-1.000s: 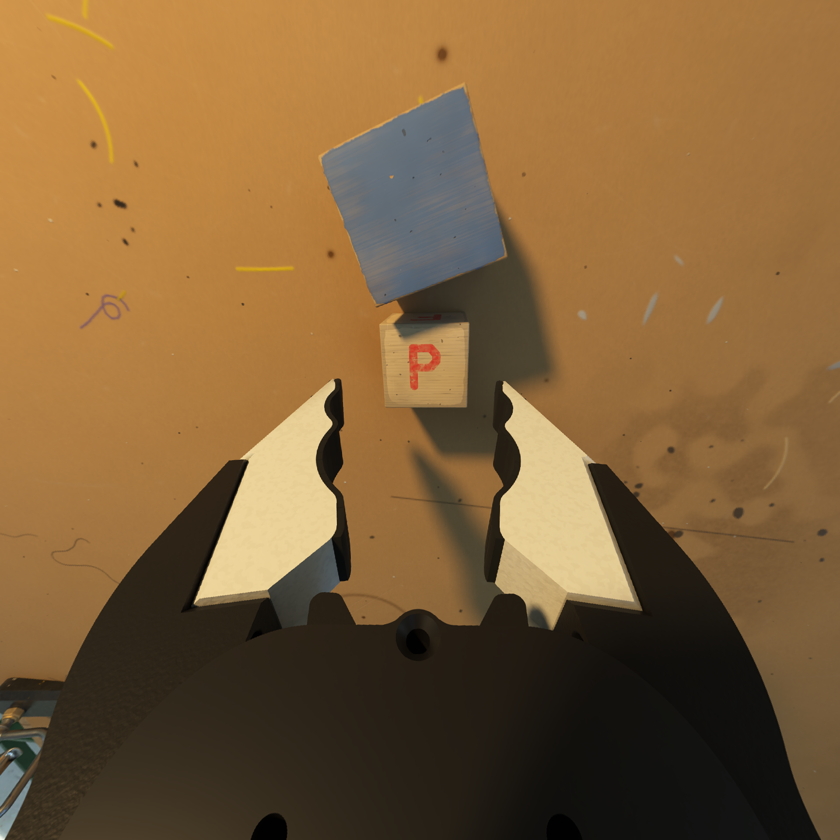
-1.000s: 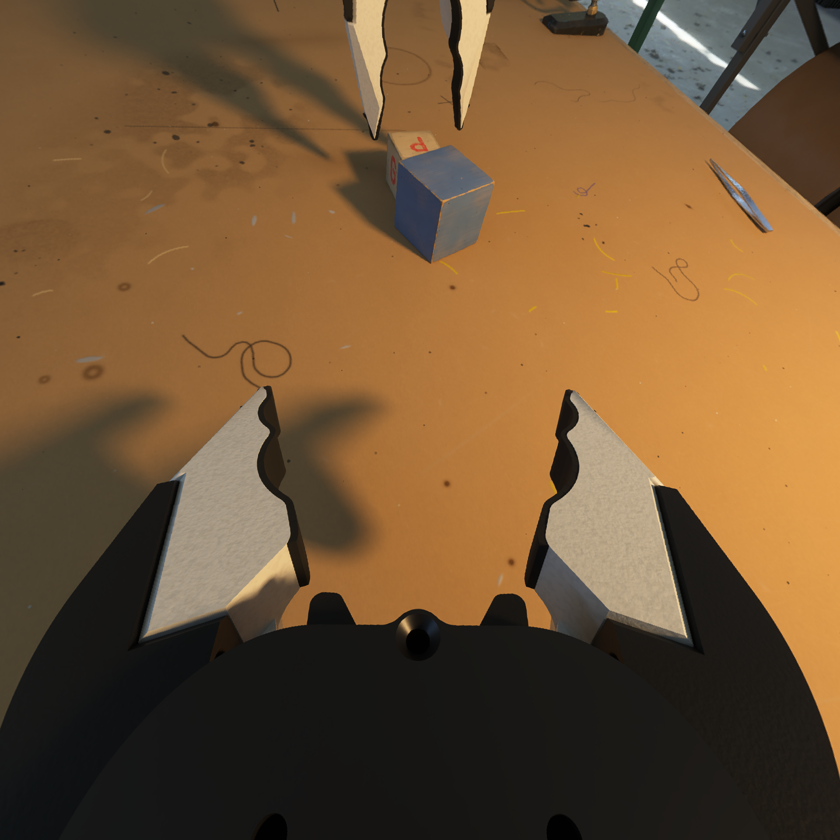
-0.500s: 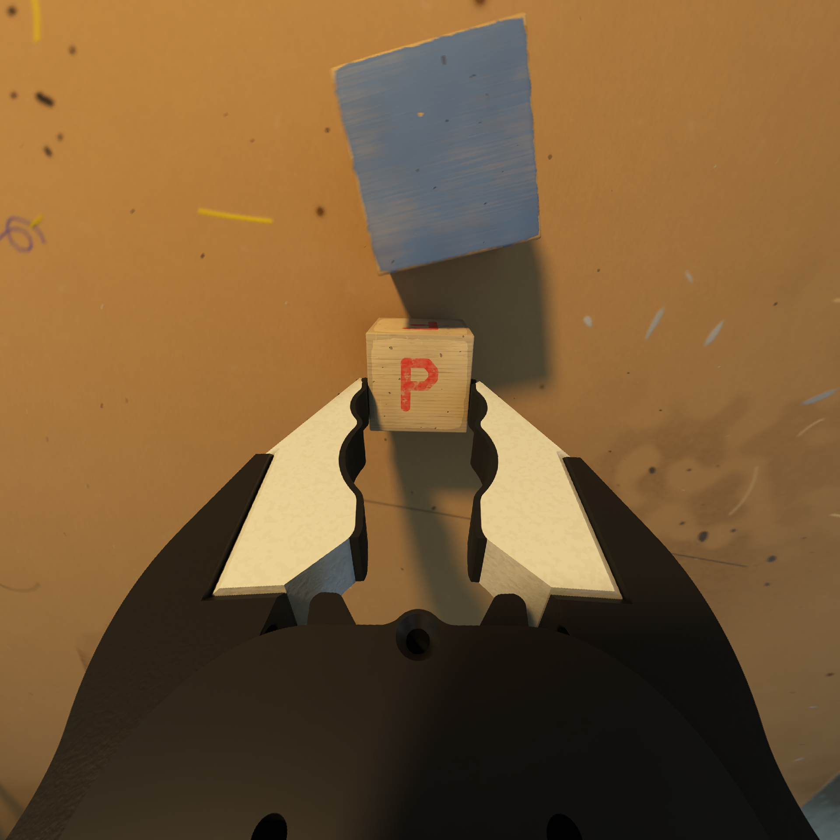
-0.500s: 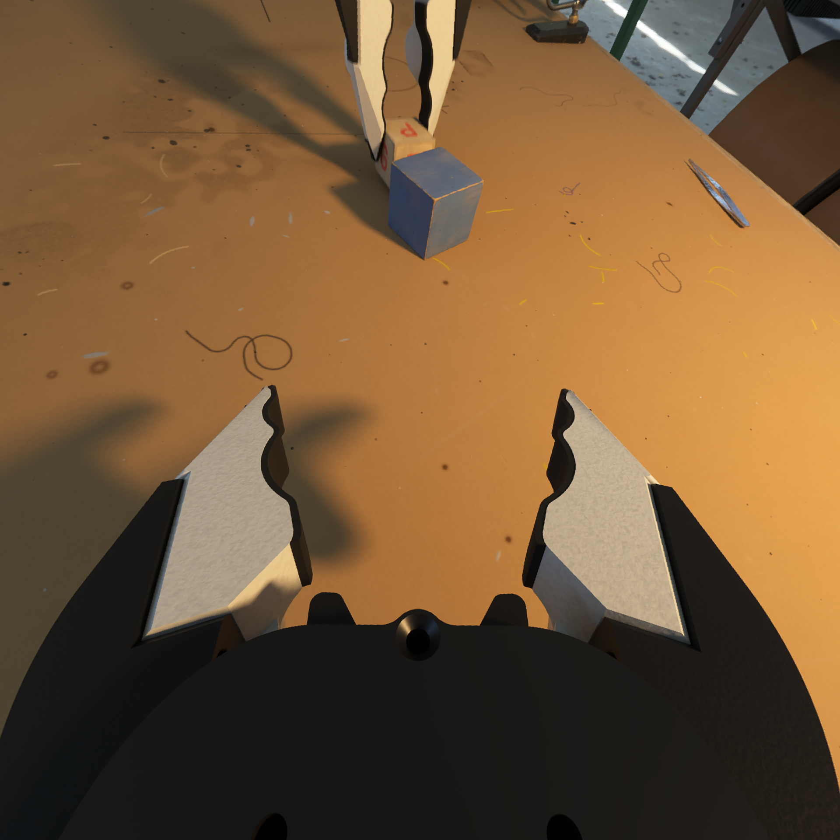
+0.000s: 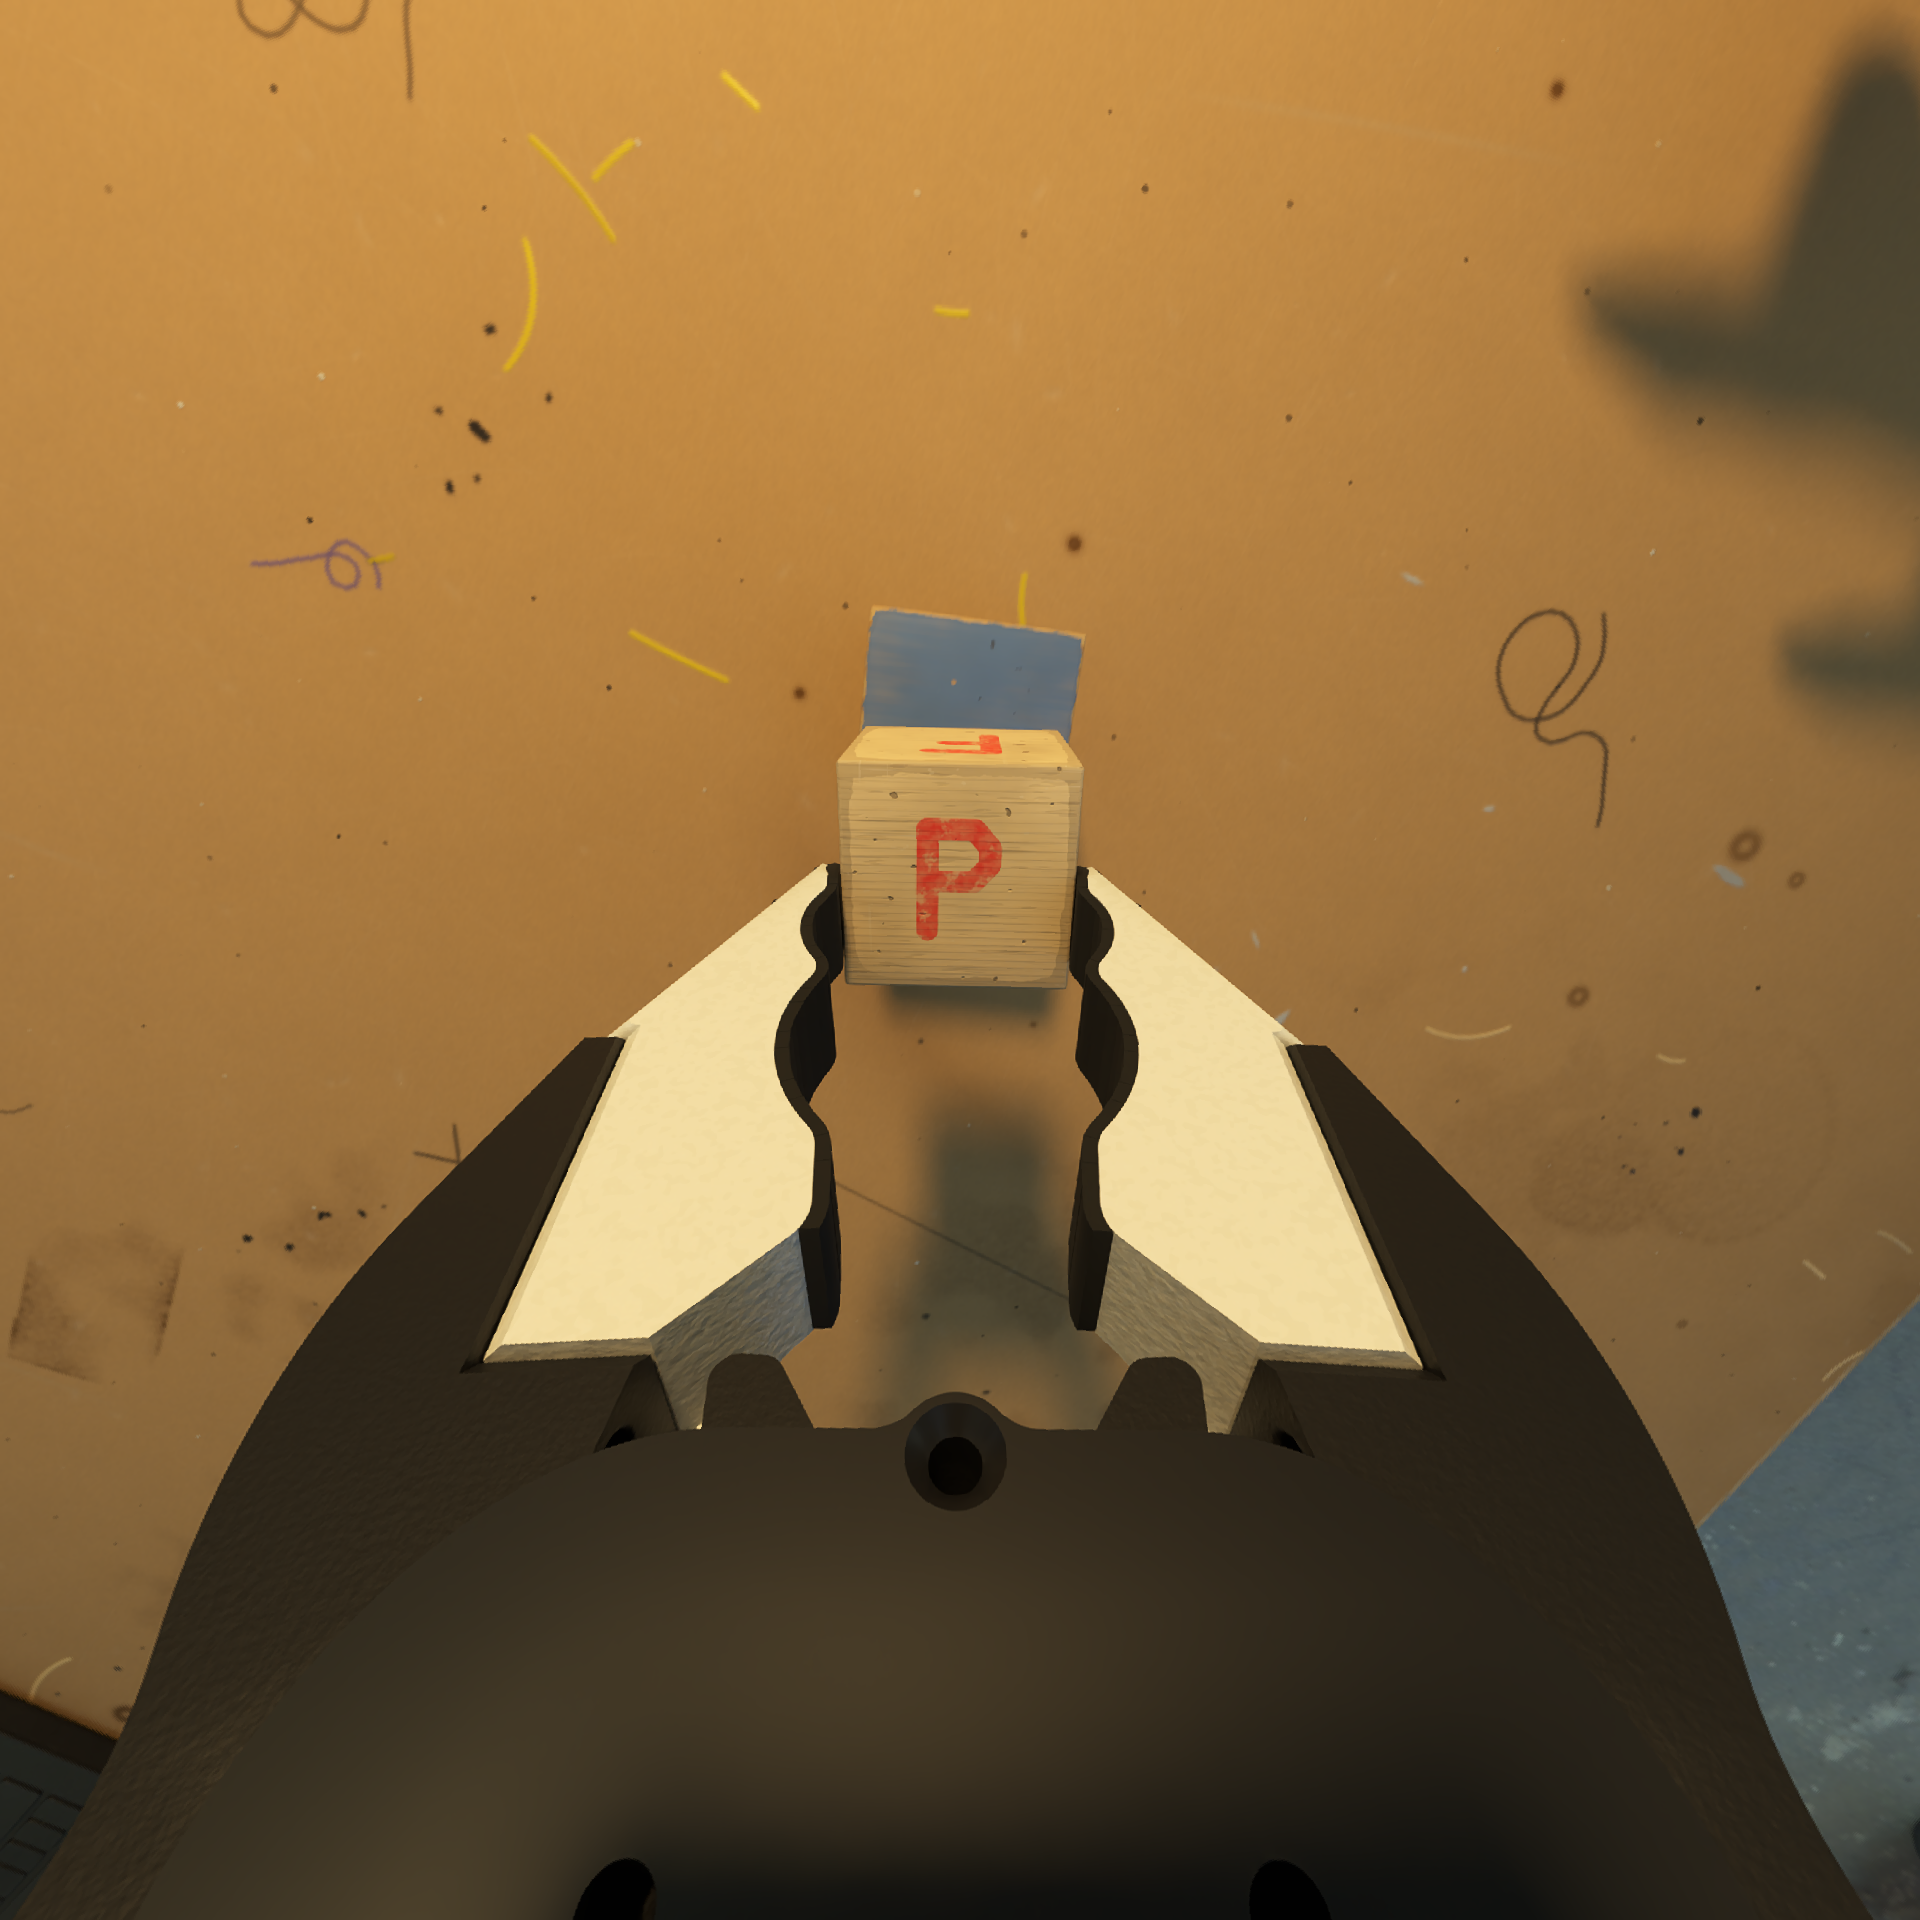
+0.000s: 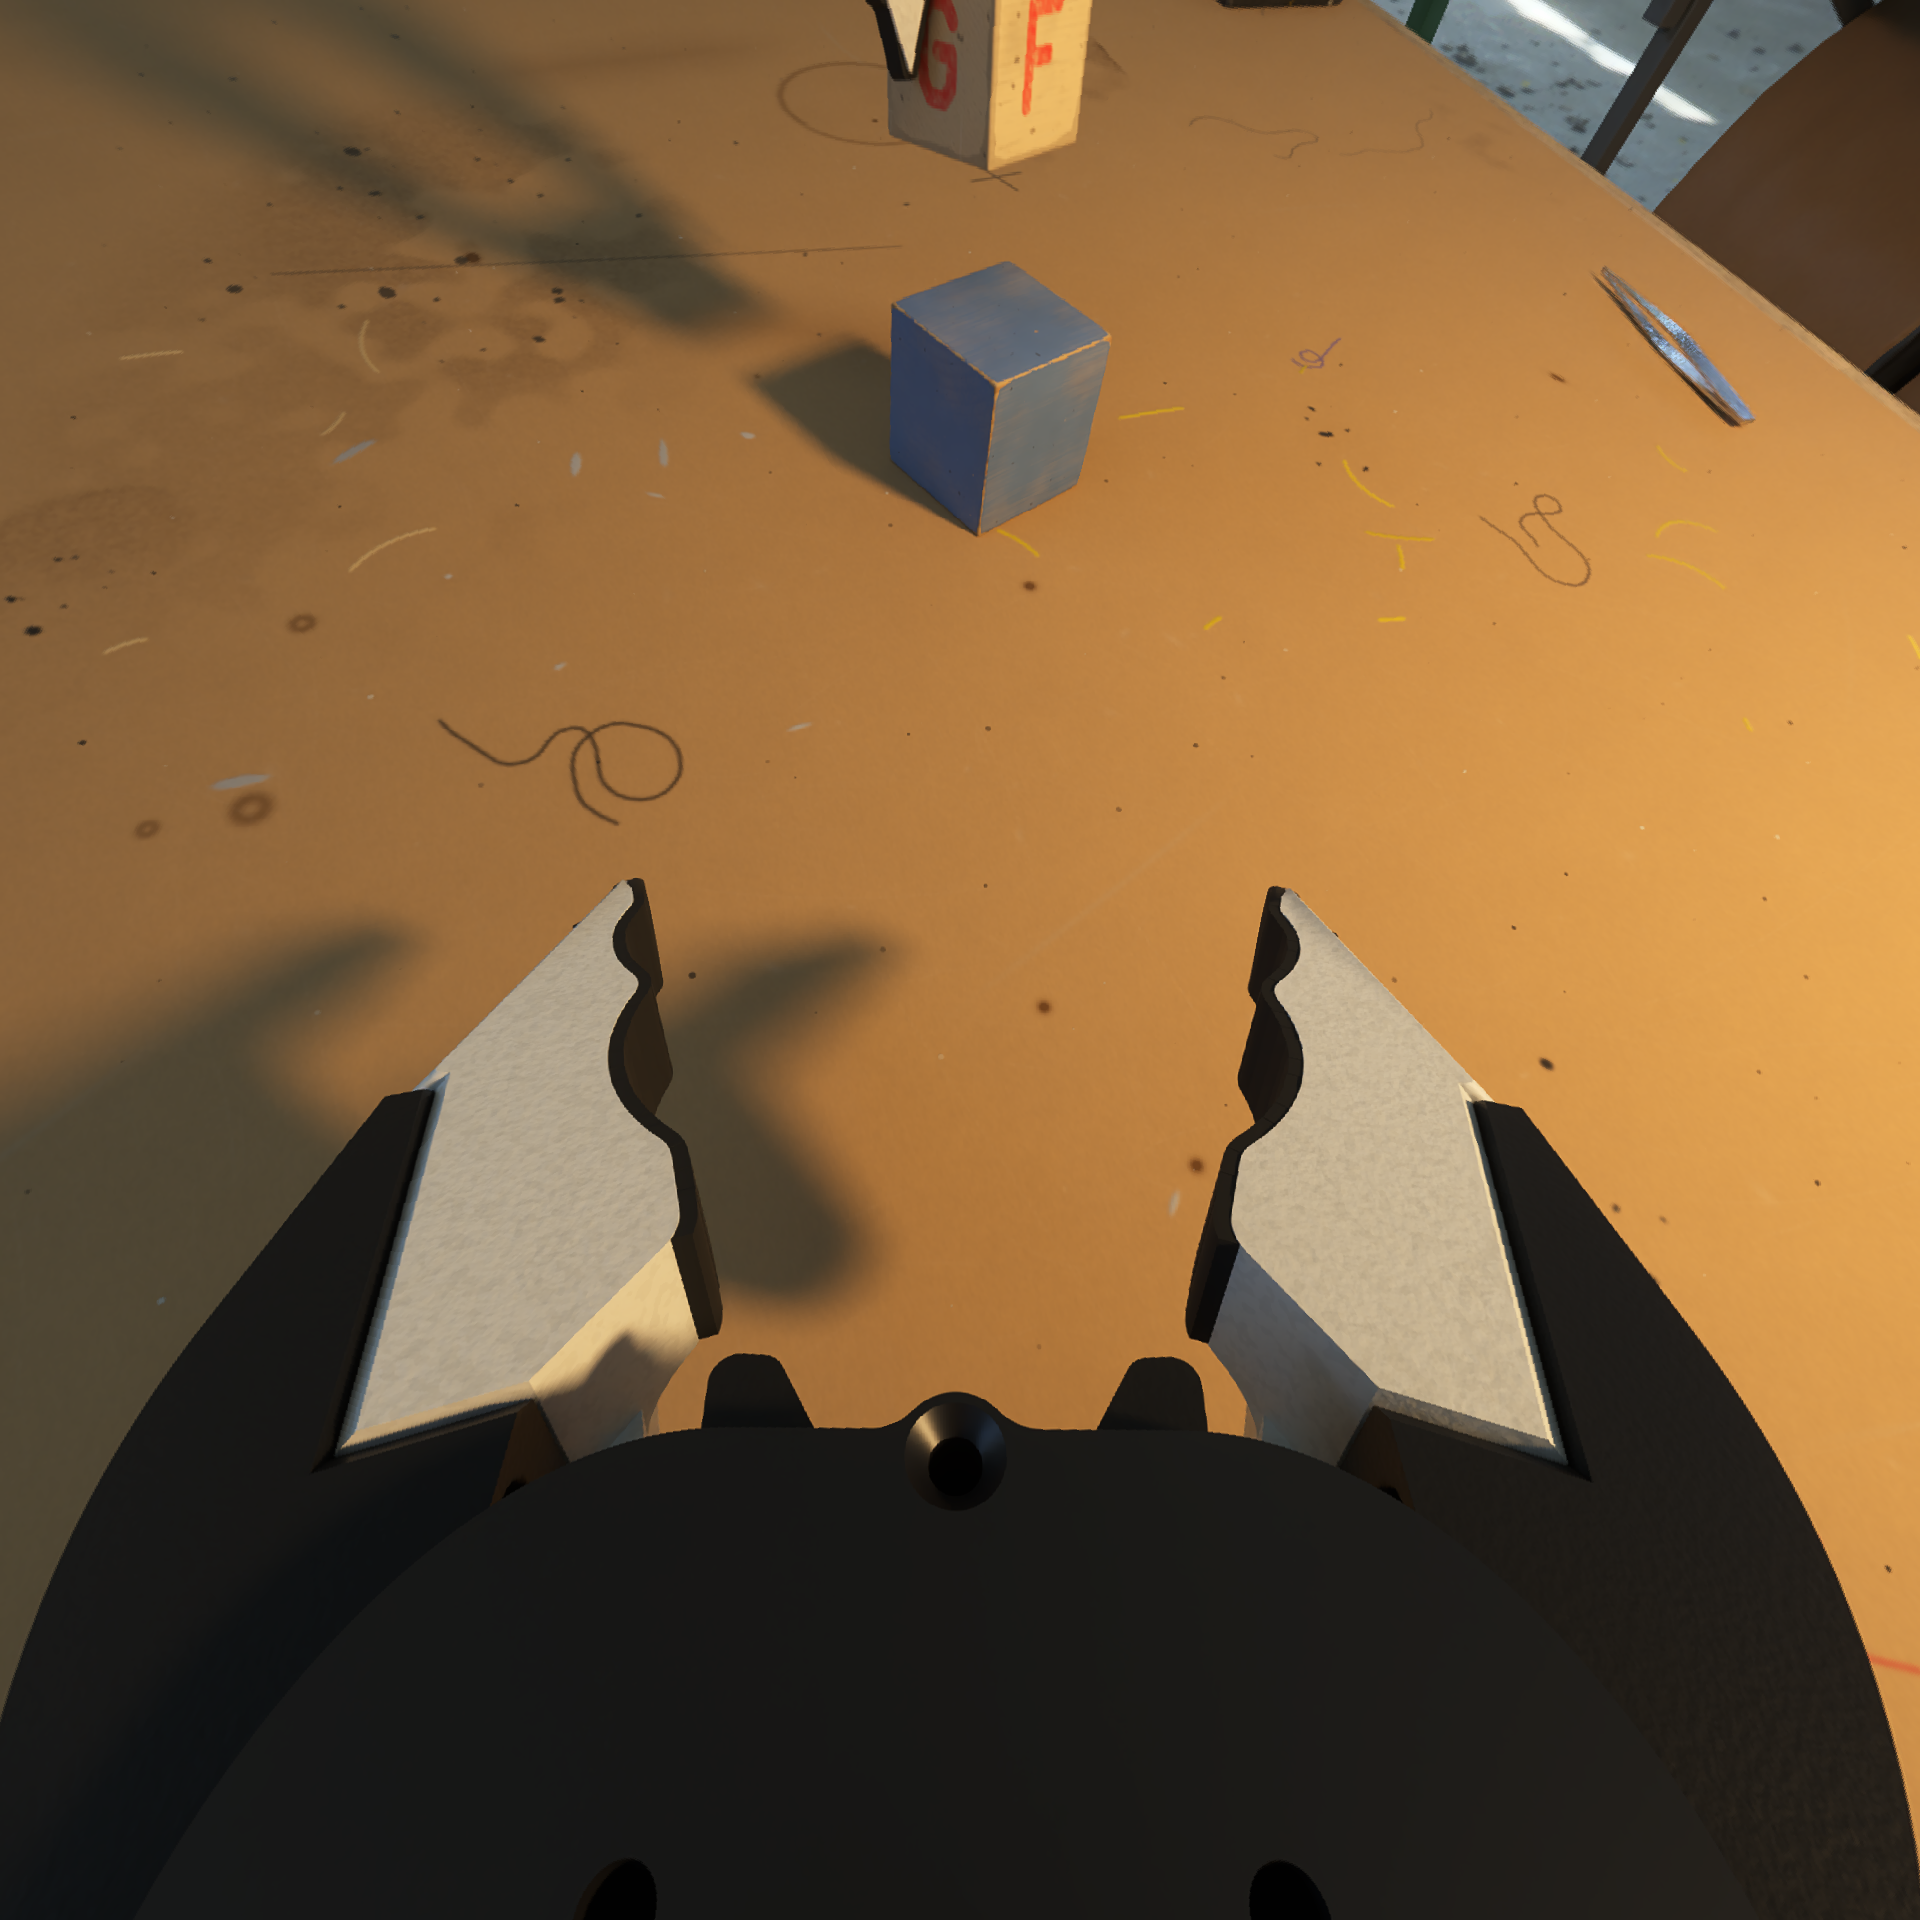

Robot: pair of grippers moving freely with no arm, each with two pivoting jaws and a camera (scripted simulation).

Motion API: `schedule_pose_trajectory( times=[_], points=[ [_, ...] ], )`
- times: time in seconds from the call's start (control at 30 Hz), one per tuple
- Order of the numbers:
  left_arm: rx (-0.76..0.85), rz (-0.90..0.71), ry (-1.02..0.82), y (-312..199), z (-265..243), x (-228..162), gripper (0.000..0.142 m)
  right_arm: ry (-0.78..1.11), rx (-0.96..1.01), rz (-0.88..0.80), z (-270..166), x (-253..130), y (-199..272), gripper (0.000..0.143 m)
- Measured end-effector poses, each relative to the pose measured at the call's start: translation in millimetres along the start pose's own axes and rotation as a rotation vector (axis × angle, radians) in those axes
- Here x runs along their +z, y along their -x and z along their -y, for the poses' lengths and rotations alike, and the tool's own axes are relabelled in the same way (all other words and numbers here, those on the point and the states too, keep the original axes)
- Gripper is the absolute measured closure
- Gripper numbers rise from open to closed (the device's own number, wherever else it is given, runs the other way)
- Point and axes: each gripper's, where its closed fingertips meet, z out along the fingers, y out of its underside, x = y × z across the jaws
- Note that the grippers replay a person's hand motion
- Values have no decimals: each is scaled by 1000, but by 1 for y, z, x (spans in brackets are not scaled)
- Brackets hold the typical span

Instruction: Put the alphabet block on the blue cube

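My left gripper point(image 5: 956, 894) is shut on the wooden alphabet block point(image 5: 958, 883) with red letters and holds it high above the table. The blue cube point(image 5: 971, 681) stands on the table below and just beyond the block, partly hidden by it. In the right wrist view the blue cube point(image 6: 997, 395) stands on the brown table ahead, and the lifted block point(image 6: 987, 78) hangs in the air at the top edge, beyond the cube, with one fingertip point(image 6: 899, 36) of the left gripper on it. My right gripper point(image 6: 956, 894) is open and empty, low over the table, well short of the cube.
The brown tabletop point(image 6: 1351, 831) bears scribbles, specks and yellow marks. A thin metal blade point(image 6: 1678, 348) lies near the table's right edge. The table edge and grey floor point(image 5: 1829, 1538) show at the lower right of the left wrist view.
My left gripper has closed on the alphabet block and lifted it high off the table. The blue cube stays put. My right gripper has barely moved.
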Motion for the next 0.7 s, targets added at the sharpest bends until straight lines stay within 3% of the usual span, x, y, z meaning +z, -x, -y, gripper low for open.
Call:
schedule_pose_trajectory(
  times=[0.7],
  points=[
    [92, -7, 86, -3, 8, 39, 99, 4, 7, 9, -6, -4, 1, 31]
  ],
)
